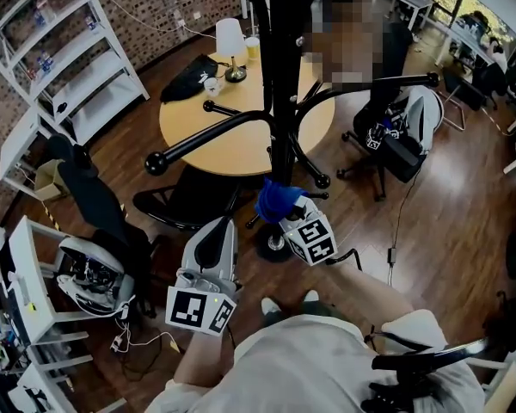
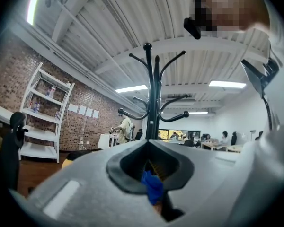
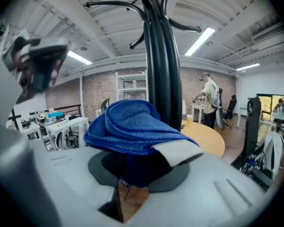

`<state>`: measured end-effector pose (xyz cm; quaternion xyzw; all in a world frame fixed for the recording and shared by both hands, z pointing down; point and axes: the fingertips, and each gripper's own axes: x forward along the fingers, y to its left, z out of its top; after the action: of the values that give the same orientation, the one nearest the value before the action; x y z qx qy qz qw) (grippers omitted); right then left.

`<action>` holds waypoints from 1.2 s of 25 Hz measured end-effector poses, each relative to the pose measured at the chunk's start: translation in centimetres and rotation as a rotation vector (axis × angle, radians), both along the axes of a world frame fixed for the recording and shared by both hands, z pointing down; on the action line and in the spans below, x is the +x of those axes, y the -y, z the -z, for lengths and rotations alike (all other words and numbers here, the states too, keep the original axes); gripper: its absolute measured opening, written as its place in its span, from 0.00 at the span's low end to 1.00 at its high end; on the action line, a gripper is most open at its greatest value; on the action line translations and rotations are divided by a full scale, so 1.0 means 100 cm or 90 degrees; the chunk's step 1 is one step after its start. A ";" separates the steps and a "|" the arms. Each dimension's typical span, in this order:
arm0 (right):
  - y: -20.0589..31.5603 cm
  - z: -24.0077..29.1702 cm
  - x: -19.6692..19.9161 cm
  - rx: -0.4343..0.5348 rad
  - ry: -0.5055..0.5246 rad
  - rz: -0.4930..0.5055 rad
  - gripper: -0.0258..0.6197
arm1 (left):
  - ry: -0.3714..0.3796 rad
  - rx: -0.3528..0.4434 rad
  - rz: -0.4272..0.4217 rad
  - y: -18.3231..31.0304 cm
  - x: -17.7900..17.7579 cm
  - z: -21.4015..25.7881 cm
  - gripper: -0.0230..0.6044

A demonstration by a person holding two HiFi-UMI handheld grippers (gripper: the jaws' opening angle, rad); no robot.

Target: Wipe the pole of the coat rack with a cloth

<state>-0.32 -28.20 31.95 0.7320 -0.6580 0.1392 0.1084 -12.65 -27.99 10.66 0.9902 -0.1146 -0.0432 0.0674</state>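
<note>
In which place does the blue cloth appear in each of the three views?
Head view: the blue cloth is at the centre, against the pole, just above the right gripper.
Left gripper view: a small blue patch low at the centre, beyond the left gripper.
Right gripper view: large at the centre, held in the jaws.
Shared landmark: the black coat rack pole.

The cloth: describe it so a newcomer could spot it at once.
Beside the round wooden table stands a black coat rack pole. Near its foot, the right gripper holds a folded blue cloth, the only bright blue thing nearby.
</note>
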 end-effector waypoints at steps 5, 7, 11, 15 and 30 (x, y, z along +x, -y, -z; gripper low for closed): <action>0.006 -0.019 -0.003 0.002 0.010 0.011 0.20 | 0.006 0.009 0.009 0.005 0.003 -0.005 0.04; 0.004 0.004 -0.009 0.026 0.013 0.035 0.20 | 0.007 0.012 0.018 0.006 0.008 -0.004 0.04; -0.022 0.100 -0.016 0.121 0.024 0.129 0.20 | 0.005 0.018 0.040 0.000 0.025 0.006 0.04; -0.062 0.179 0.018 0.179 0.021 0.202 0.20 | 0.008 0.037 0.095 -0.009 0.049 0.012 0.04; -0.025 0.201 0.090 0.183 0.024 0.604 0.20 | 0.047 0.032 0.488 -0.069 0.107 -0.010 0.04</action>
<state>8.70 -25.65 11.86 0.3564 -0.9332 -0.0043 0.0460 -1.99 -21.12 11.70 0.8778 -0.4776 -0.0321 0.0180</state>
